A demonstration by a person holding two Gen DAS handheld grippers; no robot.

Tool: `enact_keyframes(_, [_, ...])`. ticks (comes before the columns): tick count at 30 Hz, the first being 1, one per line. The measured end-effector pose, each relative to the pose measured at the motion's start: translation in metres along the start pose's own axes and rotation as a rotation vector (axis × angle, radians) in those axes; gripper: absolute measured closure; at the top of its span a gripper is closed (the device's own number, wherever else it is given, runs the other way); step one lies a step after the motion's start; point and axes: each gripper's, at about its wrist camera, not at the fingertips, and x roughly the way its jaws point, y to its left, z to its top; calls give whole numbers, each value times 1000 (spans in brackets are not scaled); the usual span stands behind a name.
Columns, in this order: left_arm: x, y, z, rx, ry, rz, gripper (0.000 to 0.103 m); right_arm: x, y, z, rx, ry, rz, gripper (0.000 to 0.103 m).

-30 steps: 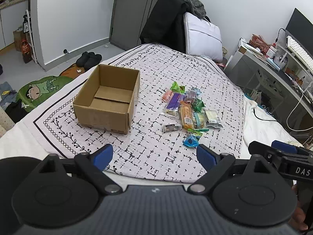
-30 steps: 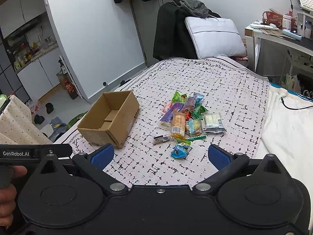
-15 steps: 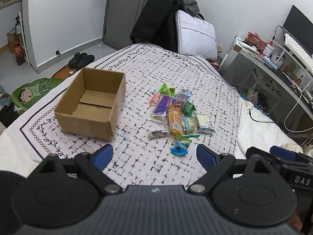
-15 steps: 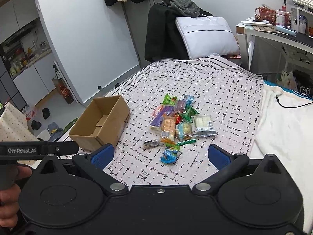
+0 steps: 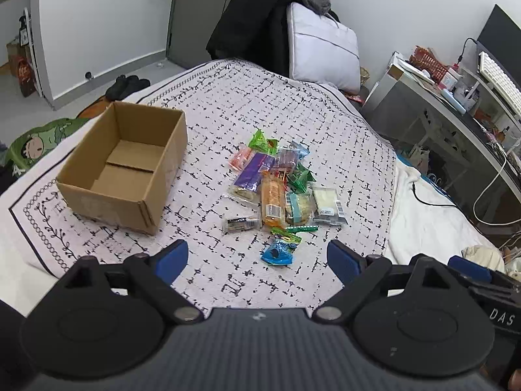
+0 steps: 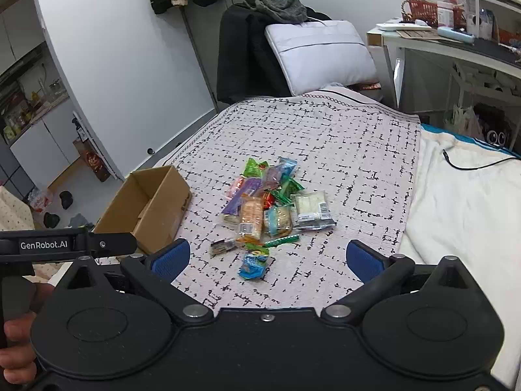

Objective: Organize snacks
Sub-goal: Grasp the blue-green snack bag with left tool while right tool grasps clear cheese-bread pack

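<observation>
A pile of wrapped snacks [image 5: 276,182] lies in the middle of the patterned bedspread; it also shows in the right wrist view [image 6: 270,208]. A blue packet [image 5: 278,251] lies nearest me, and shows in the right wrist view [image 6: 253,265] too. An empty open cardboard box [image 5: 125,166] stands left of the pile, seen in the right wrist view [image 6: 146,207] as well. My left gripper [image 5: 257,260] is open and empty, held above the bed's near edge, short of the snacks. My right gripper [image 6: 268,259] is open and empty, likewise short of the pile.
A white pillow [image 5: 322,52] and dark jacket [image 5: 247,22] stand at the bed's far end. A cluttered desk [image 5: 456,97] runs along the right. A white blanket with a black cable [image 6: 465,195] lies right of the bedspread. Slippers [image 5: 127,84] sit on the floor at left.
Both grippers have shifted: the box and snacks slid left in both views and sit slightly farther off. Both stay open and empty.
</observation>
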Motion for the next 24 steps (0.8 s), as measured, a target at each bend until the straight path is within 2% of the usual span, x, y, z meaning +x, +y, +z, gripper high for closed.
enact_keyframes(10, [39, -5, 8, -100, 47, 6, 12, 31, -33, 2, 100, 12, 23, 1])
enact_keyframes(15, [63, -12, 11, -109, 74, 13, 13, 49, -48, 4, 150, 24, 25, 1])
enact_keyframes(24, [113, -19, 8, -139, 137, 31, 15, 91, -73, 5, 224, 68, 26, 11])
